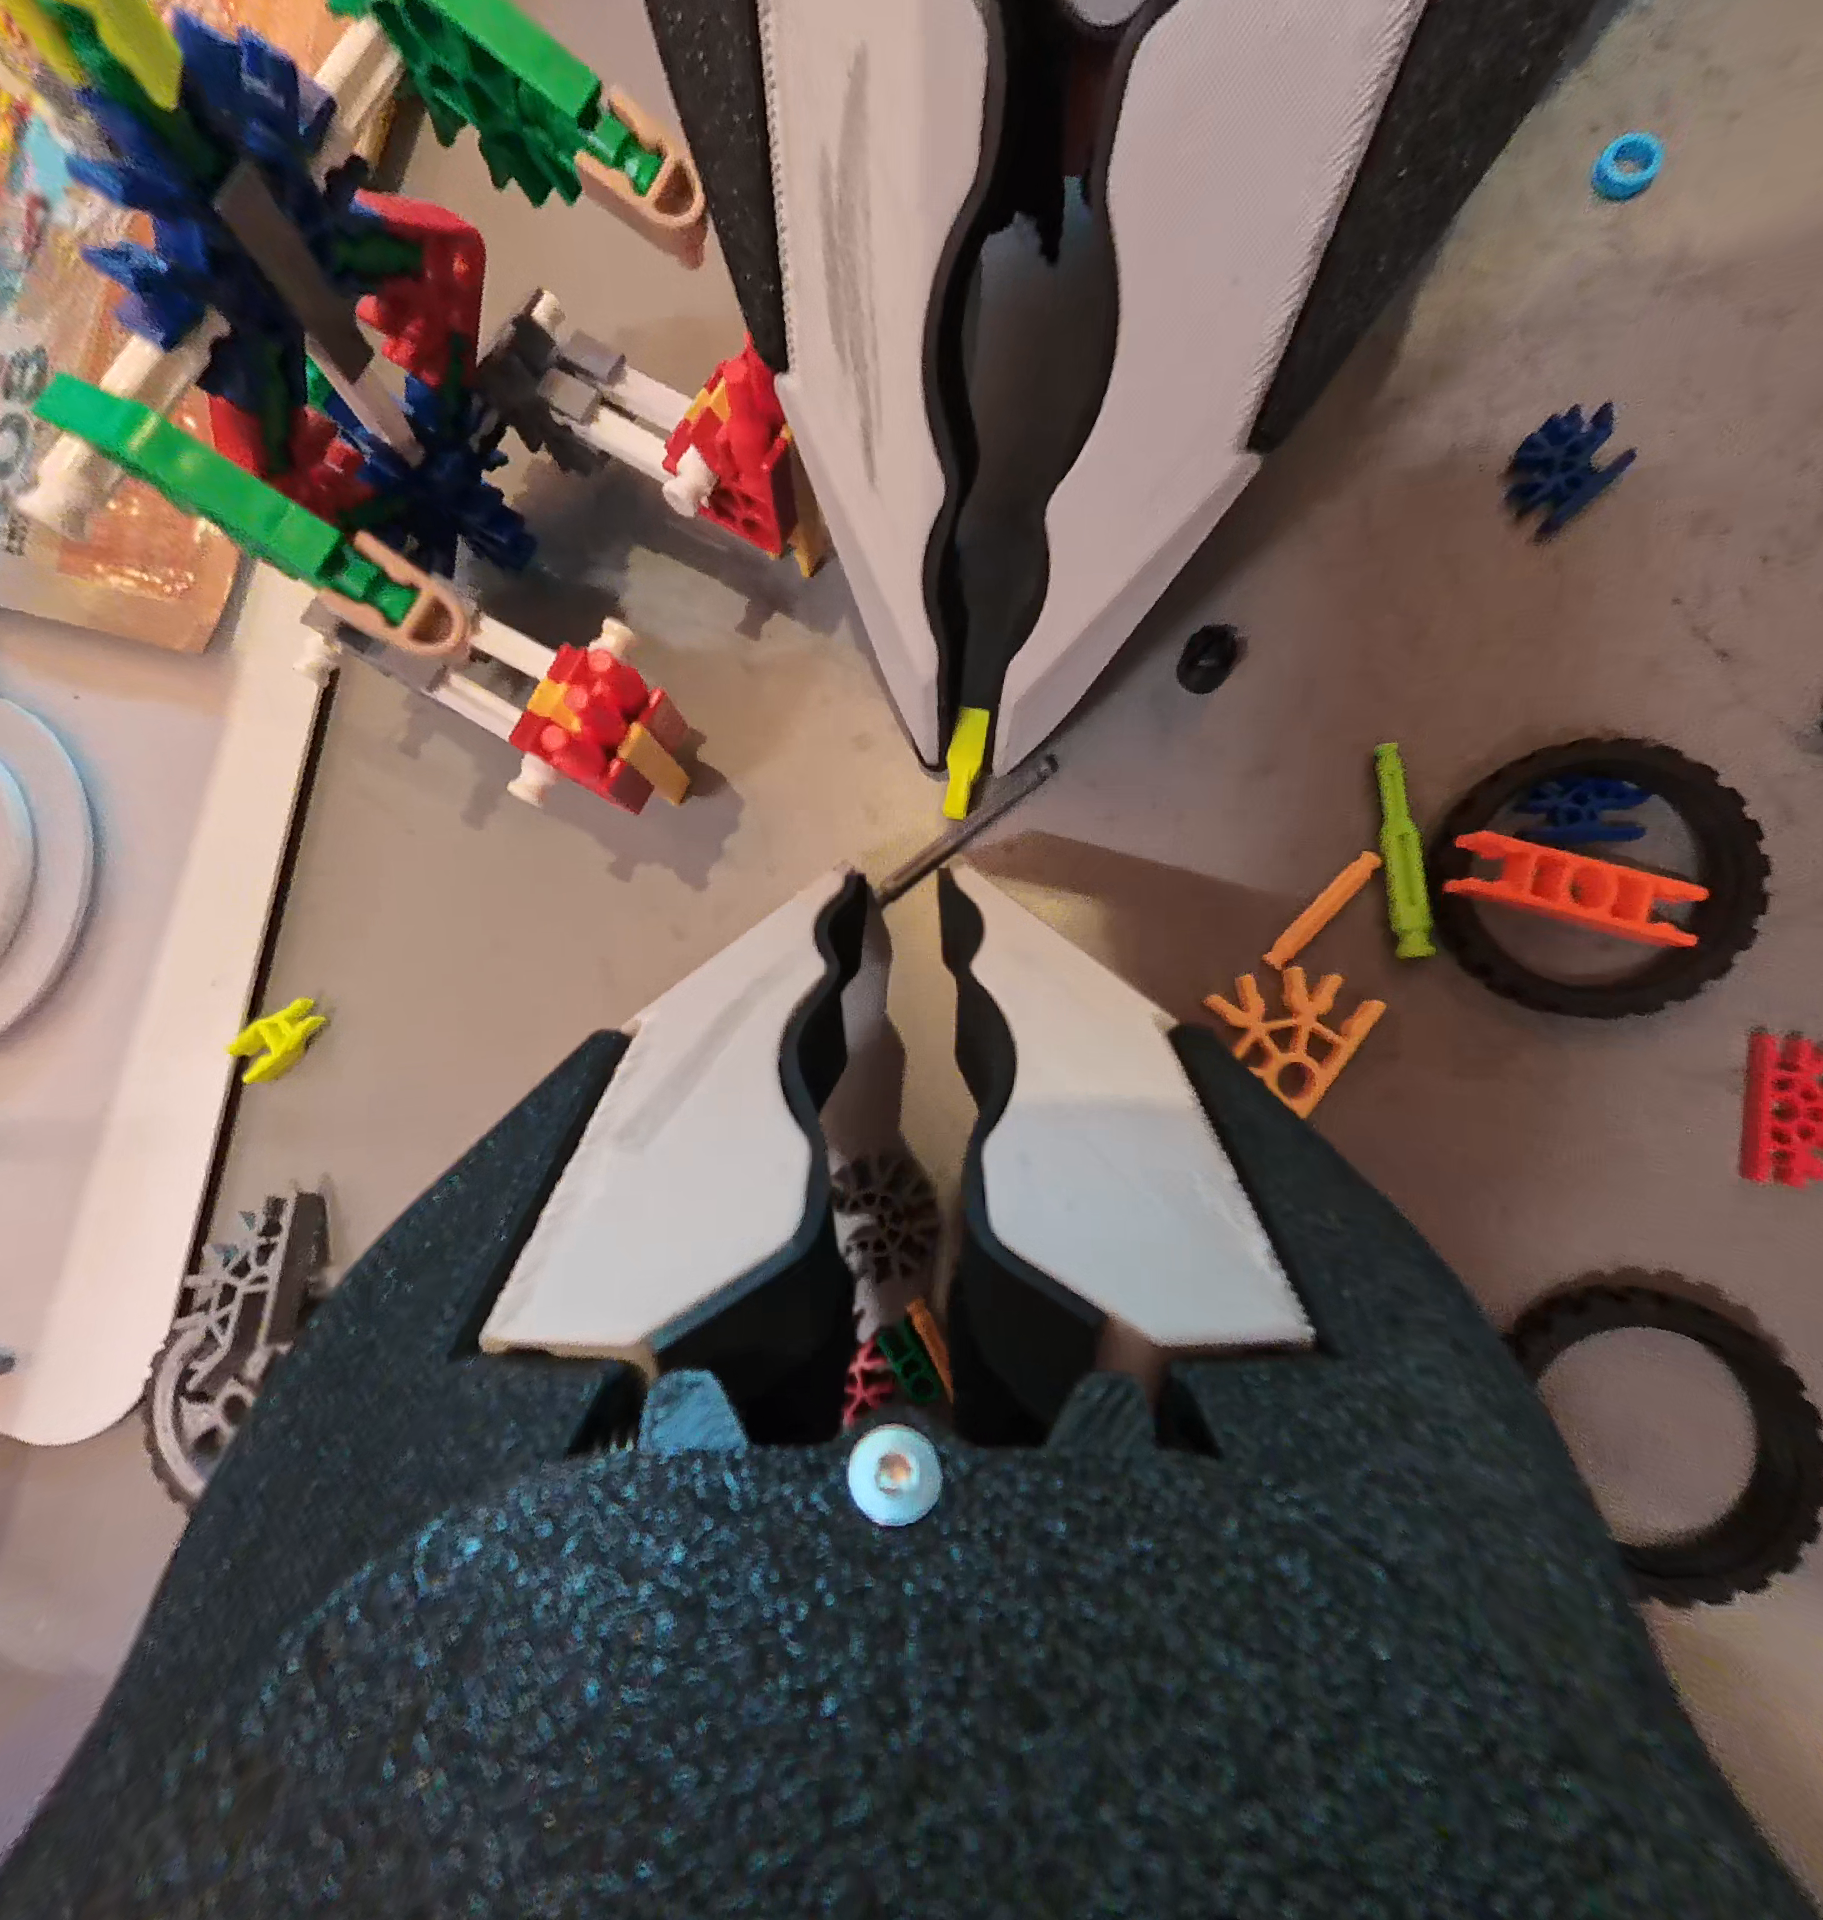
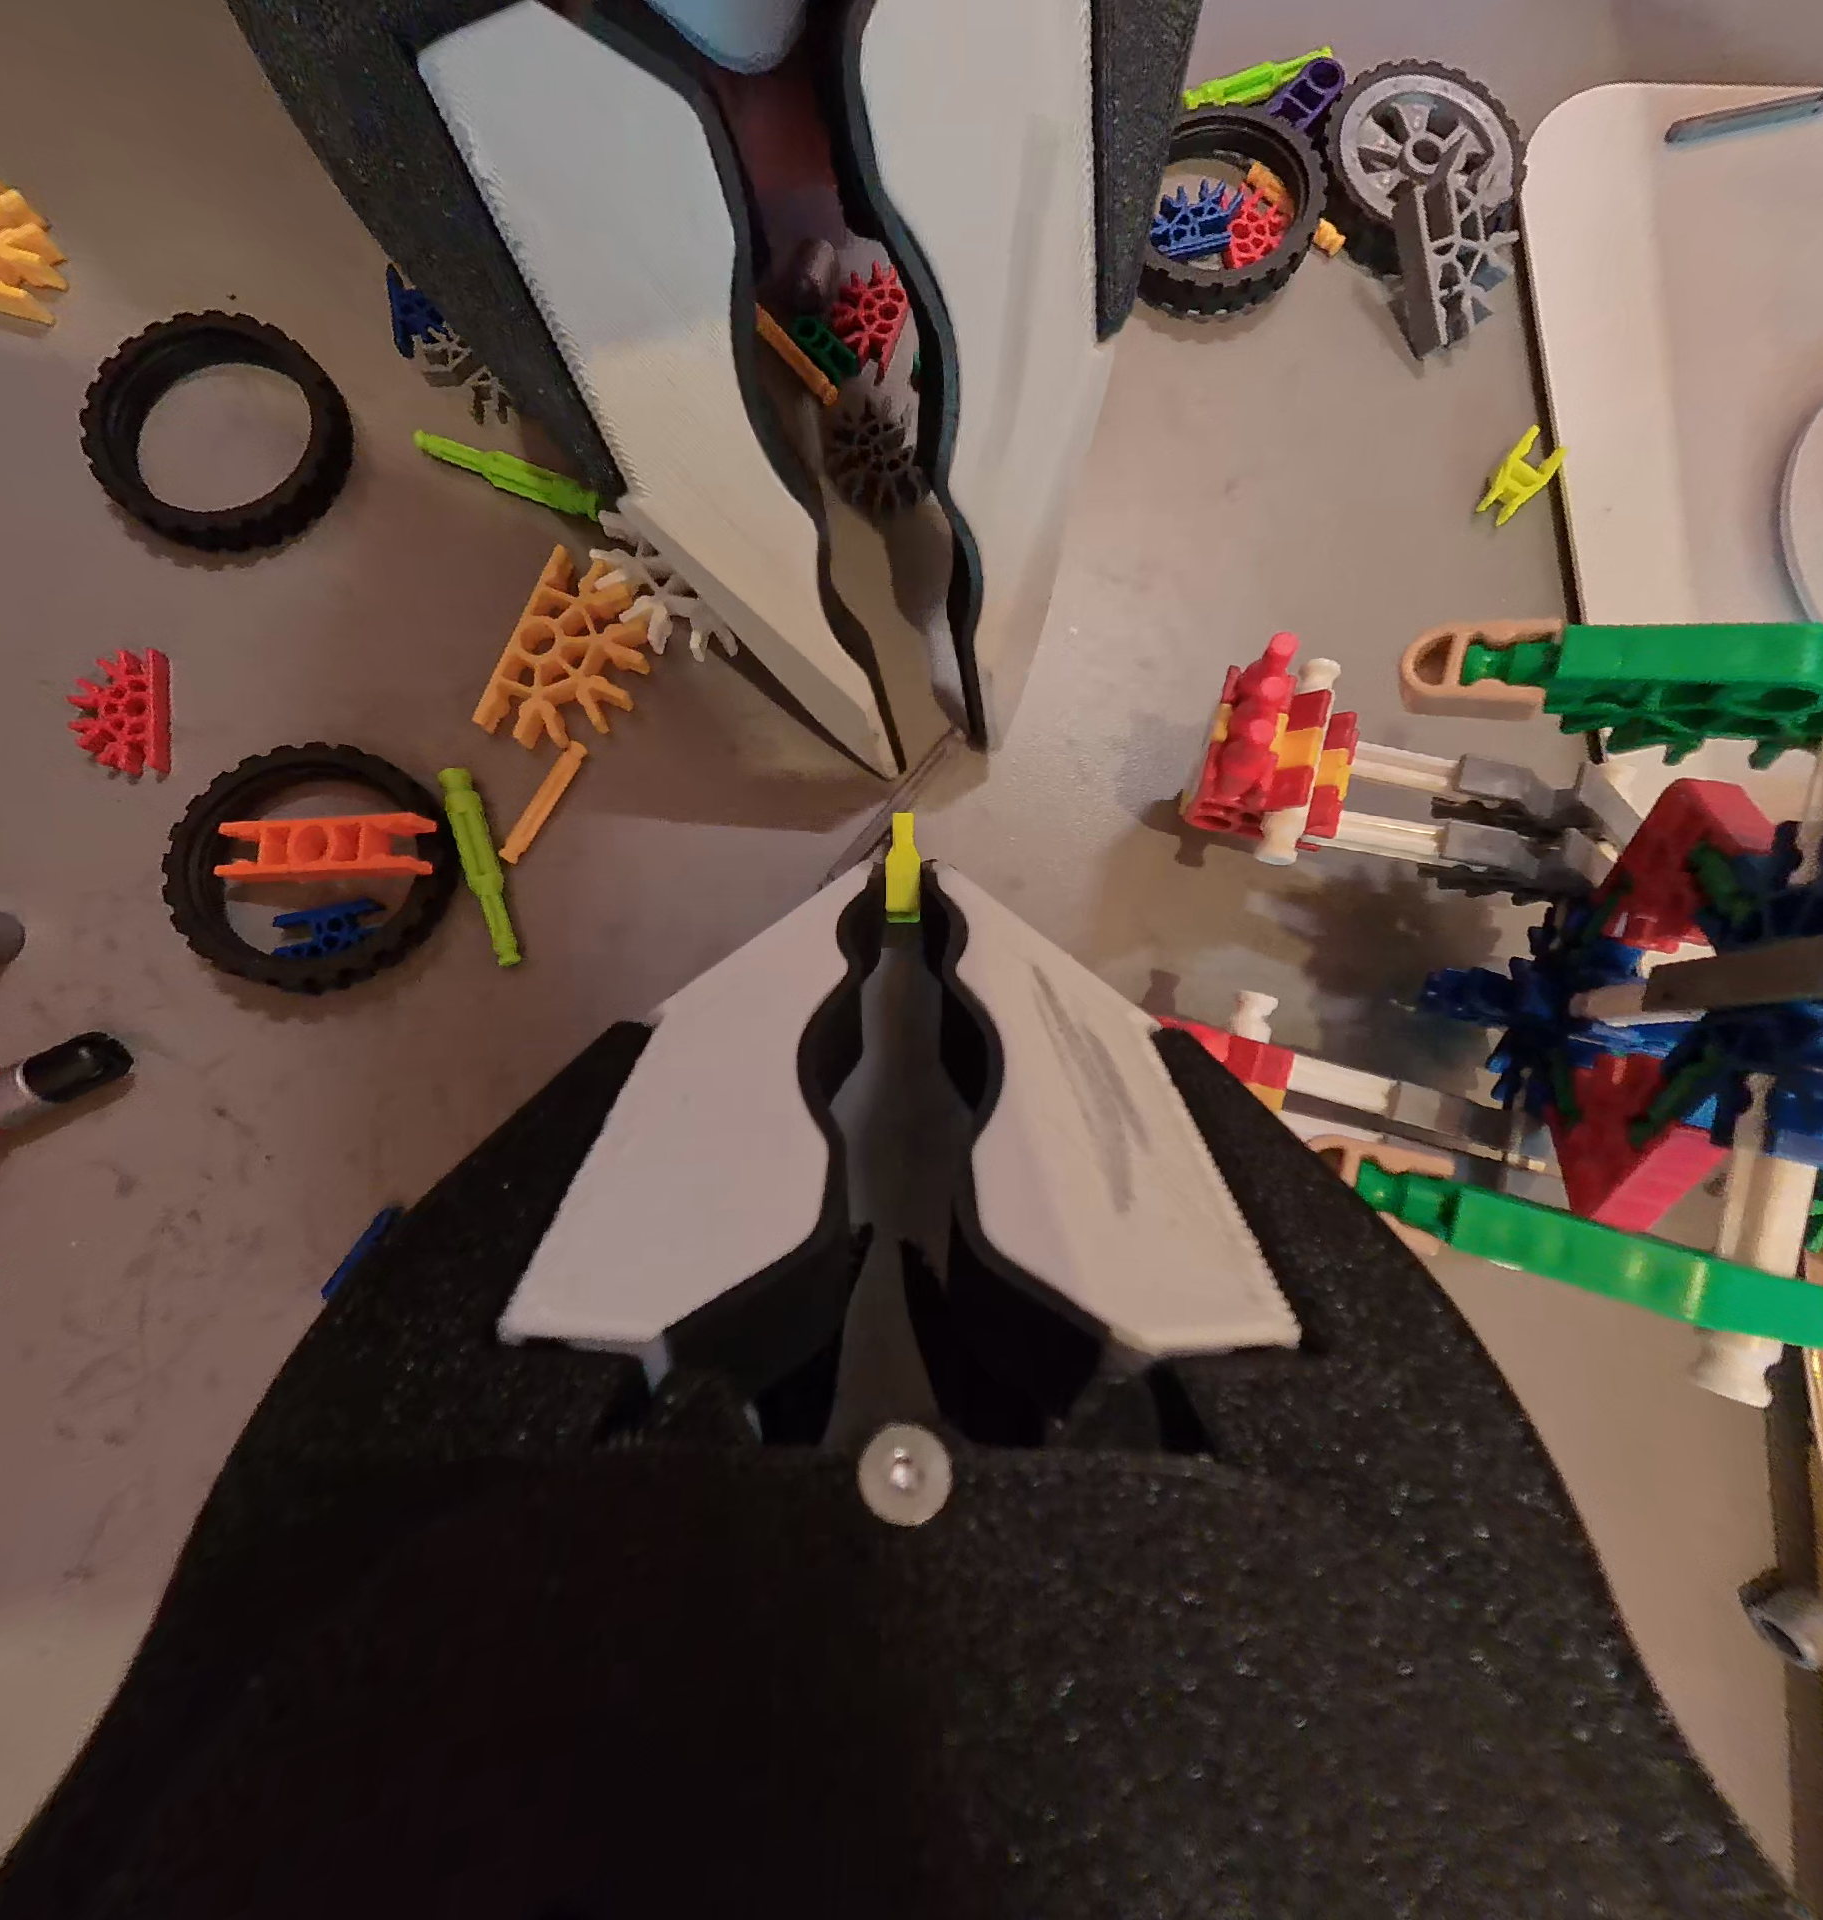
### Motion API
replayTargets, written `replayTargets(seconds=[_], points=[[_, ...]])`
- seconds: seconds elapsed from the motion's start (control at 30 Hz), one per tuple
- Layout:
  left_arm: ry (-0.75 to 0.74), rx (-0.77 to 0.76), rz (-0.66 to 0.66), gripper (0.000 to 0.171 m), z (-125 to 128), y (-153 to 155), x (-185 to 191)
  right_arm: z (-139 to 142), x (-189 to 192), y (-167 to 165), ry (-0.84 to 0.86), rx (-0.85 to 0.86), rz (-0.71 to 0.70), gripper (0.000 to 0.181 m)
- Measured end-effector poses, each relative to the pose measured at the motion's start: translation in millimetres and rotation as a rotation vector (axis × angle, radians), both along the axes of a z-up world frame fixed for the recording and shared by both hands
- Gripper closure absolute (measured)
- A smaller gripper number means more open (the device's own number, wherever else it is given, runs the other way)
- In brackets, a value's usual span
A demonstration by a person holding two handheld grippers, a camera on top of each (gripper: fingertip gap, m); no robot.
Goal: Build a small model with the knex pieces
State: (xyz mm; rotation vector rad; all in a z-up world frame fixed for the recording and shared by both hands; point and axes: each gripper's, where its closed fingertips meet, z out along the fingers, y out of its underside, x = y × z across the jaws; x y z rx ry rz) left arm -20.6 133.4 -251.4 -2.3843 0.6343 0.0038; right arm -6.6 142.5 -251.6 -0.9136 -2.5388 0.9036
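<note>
Left wrist view: left gripper jaws slightly apart beside a thin grey rod | yellow rod at 12 o'clock | Right wrist view: right gripper jaws clamped on yellow rod, left gripper at 12 o'clock.

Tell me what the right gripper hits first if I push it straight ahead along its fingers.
Most likely the left gripper: its fingertips sit directly ahead, tip to tip with the right gripper, which pinches a small yellow rod. A thin grey rod lies between them. Depth is hard to judge.
</note>
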Motion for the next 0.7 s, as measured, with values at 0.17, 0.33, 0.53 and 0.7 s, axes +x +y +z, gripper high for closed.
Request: replayTargets(seconds=[0.17,0.33,0.53,0.7], points=[[0.043,0.019,0.036,0.157,2.1,0.8,-9.0,0.0,0.4,0.0,-0.002,-0.007,0.002,0.175],[0.045,0.017,0.067,0.157,1.1,-6.9,-9.6,0.0,0.5,-0.1,-0.004,-0.011,0.002,0.175],[0.052,0.045,0.079,0.159,0.6,1.5,-11.2,0.0,1.3,-0.8,0.001,0.000,0.008,0.175],[0.066,0.068,0.076,0.161,0.5,9.1,-9.5,0.1,1.8,-0.9,0.000,-0.004,0.011,0.175]])
